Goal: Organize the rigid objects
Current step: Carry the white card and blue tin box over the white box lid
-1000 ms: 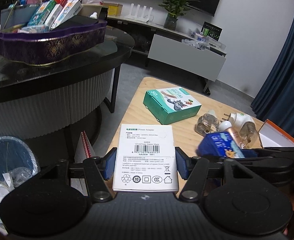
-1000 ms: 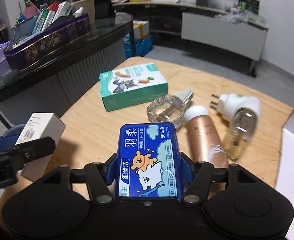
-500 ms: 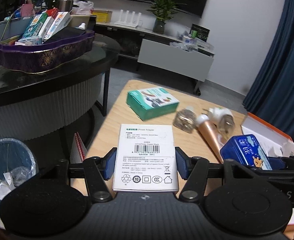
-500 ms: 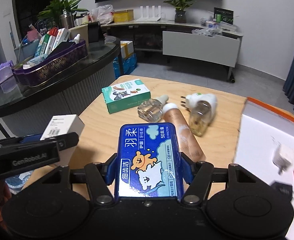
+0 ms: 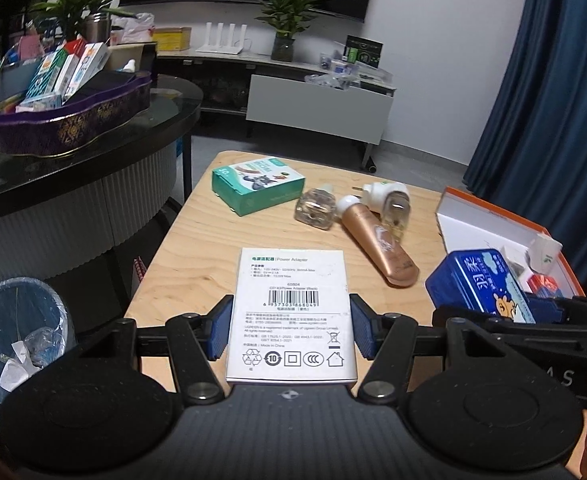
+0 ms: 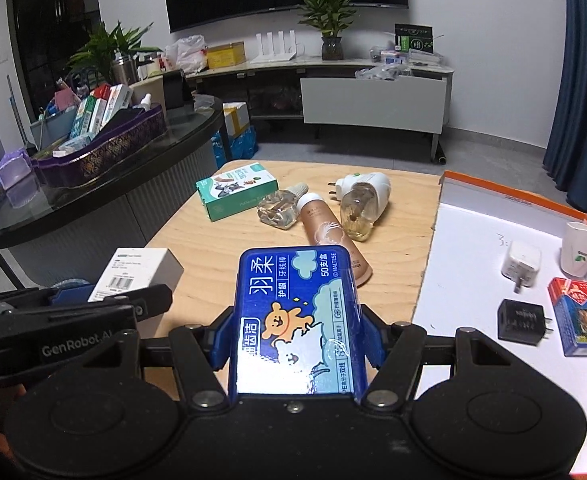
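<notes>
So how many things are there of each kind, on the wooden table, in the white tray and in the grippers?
Boxes: 4: white power adapter box, blue floss pick box, green box, small red and blue box
Bottles and tubes: 3: clear bottle, gold tube, white tube
Plug-in things: 3: white plug-in vaporizer, white charger, black charger
Total: 10

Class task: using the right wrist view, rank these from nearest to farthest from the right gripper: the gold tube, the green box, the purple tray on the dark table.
1. Gold tube, just ahead of the right gripper.
2. Green box, farther, left.
3. Purple tray, farthest, far left.
</notes>
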The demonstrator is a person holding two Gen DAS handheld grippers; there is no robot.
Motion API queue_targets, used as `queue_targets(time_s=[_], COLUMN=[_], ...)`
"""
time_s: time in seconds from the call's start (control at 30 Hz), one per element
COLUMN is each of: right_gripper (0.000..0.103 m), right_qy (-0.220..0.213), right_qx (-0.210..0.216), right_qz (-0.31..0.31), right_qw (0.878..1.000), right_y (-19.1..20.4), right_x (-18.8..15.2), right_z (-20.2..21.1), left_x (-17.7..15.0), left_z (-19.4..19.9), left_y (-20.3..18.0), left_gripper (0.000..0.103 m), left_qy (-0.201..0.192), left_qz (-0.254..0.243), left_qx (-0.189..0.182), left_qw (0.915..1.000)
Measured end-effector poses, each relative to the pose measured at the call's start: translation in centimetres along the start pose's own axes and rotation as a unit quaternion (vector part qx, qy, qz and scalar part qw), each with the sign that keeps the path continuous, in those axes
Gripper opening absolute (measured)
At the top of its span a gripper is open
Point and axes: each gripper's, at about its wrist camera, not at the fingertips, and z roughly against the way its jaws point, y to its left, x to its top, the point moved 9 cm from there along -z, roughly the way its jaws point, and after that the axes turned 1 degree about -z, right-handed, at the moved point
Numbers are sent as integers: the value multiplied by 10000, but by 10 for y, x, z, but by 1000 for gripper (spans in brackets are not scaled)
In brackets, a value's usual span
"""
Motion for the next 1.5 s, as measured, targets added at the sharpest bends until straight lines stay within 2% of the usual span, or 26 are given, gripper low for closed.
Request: queue_targets(time_s=[0.57,1.1,1.5], right_gripper=[74,74,74], right_qy=[-356,-815,-994], right_qx=[-166,-471,-853], right_qz=[-227,-549,-892], right_qw=[9990,9940,9874], right_y=[-29,-66,-108], right_x=[-21,-38,-41], right_z=[49,103,121], left_x=[-17,-29,-20], left_z=[29,52,46], left_y=[-41,-84,-112], left_gripper=[60,60,60], left_qy=[-99,-182,-157], left_qz=[-401,-682,-708], left_qx=[-154,-563,-891], left_qw=[9990,9959,9934])
